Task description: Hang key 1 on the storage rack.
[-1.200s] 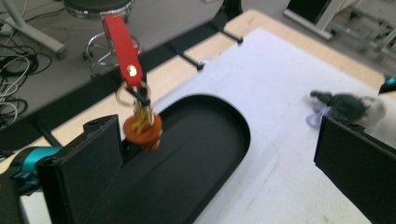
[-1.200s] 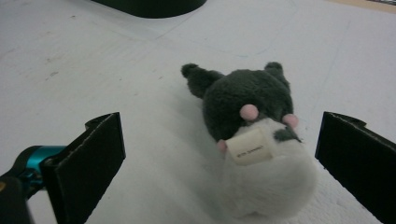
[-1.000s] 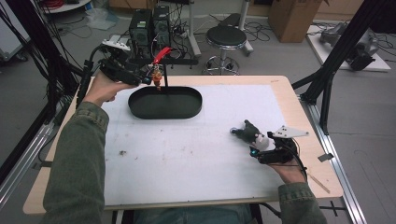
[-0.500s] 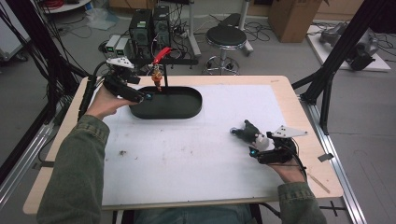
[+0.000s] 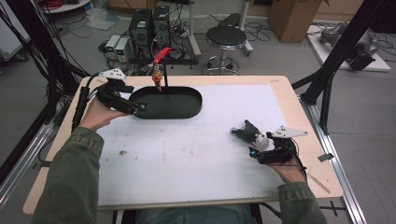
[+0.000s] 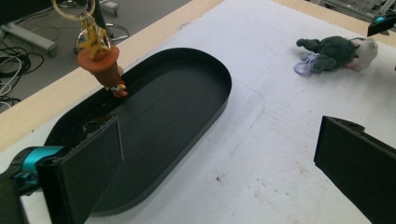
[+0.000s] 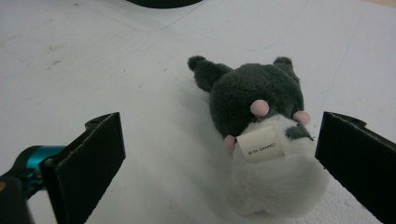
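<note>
Right gripper wide behind plush toy

Tray cut off by top edge; label print blurred

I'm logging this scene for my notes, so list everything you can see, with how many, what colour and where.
Tray: one, black, oval, far left of the white mat.
Keychain figure: one, orange-brown, hanging over the tray's far rim.
Plush toy: one, dark grey and white with a label, on the mat between the right gripper's jaws.
Mat: one, white, covering the table.
Table: one, light wood.
Stool: one, black, on the floor beyond the table.
Computer towers: two, dark, on the floor.
Cardboard box: one, brown, far right.
Left gripper: black, open, at the tray's left end.
Right gripper: black, open.
</note>
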The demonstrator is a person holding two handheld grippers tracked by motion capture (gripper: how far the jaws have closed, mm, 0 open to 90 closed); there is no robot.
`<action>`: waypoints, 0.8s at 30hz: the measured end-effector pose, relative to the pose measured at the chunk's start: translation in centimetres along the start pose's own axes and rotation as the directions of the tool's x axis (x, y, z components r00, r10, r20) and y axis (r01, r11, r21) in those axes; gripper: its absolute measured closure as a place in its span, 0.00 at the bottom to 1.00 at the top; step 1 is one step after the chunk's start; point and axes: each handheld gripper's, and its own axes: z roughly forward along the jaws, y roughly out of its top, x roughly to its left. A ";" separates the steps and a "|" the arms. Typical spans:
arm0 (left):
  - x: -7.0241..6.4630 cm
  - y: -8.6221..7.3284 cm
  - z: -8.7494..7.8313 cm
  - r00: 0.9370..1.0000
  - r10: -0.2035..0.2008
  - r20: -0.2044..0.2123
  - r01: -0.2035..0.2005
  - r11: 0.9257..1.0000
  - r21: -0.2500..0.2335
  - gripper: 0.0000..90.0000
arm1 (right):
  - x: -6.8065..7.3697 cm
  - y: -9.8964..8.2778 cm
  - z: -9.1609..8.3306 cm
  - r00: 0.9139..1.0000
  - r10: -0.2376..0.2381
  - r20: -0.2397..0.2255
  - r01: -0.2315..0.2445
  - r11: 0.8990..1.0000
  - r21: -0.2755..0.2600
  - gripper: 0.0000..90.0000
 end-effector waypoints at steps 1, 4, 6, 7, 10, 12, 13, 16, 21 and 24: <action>-0.1 -0.4 -0.1 1.000 -0.004 -0.003 0.004 1.000 -0.005 0.02 | 0.0 0.0 0.0 1.000 0.000 0.000 0.000 1.000 0.000 0.01; -0.6 -2.1 -0.5 1.000 -0.017 0.008 0.017 1.000 -0.018 0.02 | 0.0 0.0 0.0 1.000 0.005 -0.001 -0.005 1.000 0.004 0.01; -0.9 -3.0 -0.6 1.000 -0.021 0.013 0.021 1.000 -0.017 0.02 | 0.1 0.0 0.0 1.000 0.004 0.000 -0.004 1.000 0.005 0.01; -0.9 -3.0 -0.6 1.000 -0.021 0.013 0.021 1.000 -0.017 0.02 | 0.1 0.0 0.0 1.000 0.004 0.000 -0.004 1.000 0.005 0.01; -1.1 -4.0 -0.7 1.000 -0.022 0.012 0.023 1.000 -0.008 0.02 | 0.1 0.0 0.0 1.000 0.002 0.002 -0.002 1.000 0.003 0.01; -1.3 -4.9 -0.9 1.000 -0.028 0.006 0.028 1.000 -0.002 0.02 | 0.1 0.0 0.0 1.000 -0.003 0.004 0.003 1.000 0.004 0.01; -1.3 -5.2 -1.0 0.999 -0.033 0.007 0.033 0.999 -0.006 0.02 | 0.1 0.0 0.0 1.000 -0.002 0.003 0.002 1.000 0.004 0.01; -1.5 -6.0 -1.2 0.999 -0.044 0.004 0.044 0.999 -0.009 0.02 | 0.1 0.0 0.0 1.000 -0.004 0.003 0.004 1.000 0.001 0.01; -1.8 -7.6 -1.3 0.999 -0.052 0.002 0.052 0.999 0.011 0.02 | 0.1 -0.1 0.0 1.000 -0.003 0.003 0.003 1.000 0.005 0.01; -2.0 -8.5 -1.6 0.998 -0.063 -0.006 0.063 0.998 0.017 0.02 | 0.1 -0.1 0.0 1.000 -0.002 0.004 0.002 1.000 0.003 0.01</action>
